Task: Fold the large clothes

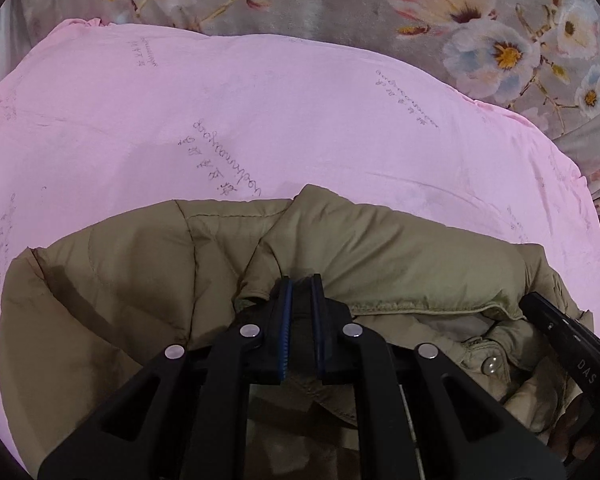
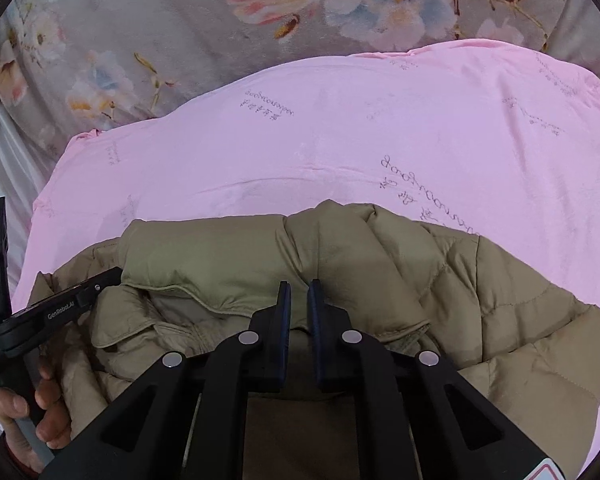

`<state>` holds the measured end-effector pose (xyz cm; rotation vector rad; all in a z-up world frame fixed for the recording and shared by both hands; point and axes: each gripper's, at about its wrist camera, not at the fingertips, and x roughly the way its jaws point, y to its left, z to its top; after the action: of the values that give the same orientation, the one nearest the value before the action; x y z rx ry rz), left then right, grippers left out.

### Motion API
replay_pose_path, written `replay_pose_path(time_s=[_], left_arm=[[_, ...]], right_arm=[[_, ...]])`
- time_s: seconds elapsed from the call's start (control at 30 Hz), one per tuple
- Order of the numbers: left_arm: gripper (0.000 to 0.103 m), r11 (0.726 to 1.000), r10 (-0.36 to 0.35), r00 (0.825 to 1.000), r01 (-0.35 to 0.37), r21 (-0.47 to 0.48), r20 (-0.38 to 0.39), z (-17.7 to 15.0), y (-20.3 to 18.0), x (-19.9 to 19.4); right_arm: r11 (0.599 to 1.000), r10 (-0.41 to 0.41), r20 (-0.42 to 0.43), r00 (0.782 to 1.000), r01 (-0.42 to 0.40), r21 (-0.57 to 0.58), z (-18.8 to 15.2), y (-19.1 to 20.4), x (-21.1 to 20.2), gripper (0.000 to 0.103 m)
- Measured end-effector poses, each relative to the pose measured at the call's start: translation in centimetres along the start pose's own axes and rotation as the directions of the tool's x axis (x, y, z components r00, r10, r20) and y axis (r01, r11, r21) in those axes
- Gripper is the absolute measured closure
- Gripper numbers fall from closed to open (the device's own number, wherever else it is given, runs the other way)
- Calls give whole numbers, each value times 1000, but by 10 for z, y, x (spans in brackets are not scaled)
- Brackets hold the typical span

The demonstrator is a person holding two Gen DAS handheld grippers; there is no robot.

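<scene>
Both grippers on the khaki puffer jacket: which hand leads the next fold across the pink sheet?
Probably neither alone. The left gripper and right gripper both look shut on the near hem of the khaki quilted puffer jacket, side by side. If one must lead, left: bare pink sheet lies ahead of it.

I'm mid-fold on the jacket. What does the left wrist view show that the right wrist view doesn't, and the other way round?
Left wrist view only: a metal snap button on the jacket's placket, and the right gripper's black body at the right edge.

Right wrist view only: the person's hand gripping the left gripper's handle at lower left, and pale fabric beyond the sheet's left edge.

Both: the olive padded jacket bunched on the pink sheet, with the floral blanket behind. The left gripper and right gripper each have their fingers nearly together on a jacket fold.
</scene>
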<state>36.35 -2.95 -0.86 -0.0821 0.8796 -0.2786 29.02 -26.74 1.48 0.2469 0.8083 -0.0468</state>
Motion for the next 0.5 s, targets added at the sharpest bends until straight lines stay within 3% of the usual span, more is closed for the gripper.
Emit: replay_pose_path(time_s=[0.13,0.5], left_arm=[[94,996,59,997,-62,65,47,-5,-10,1],[95,983,138,987,-146,111,77,-5,-23,9]], right_arm=[[1000,-17,-4,1000,17,-9,-5,2,10,96],[996,-74,3,997,74,-55,-5,11,18,96]])
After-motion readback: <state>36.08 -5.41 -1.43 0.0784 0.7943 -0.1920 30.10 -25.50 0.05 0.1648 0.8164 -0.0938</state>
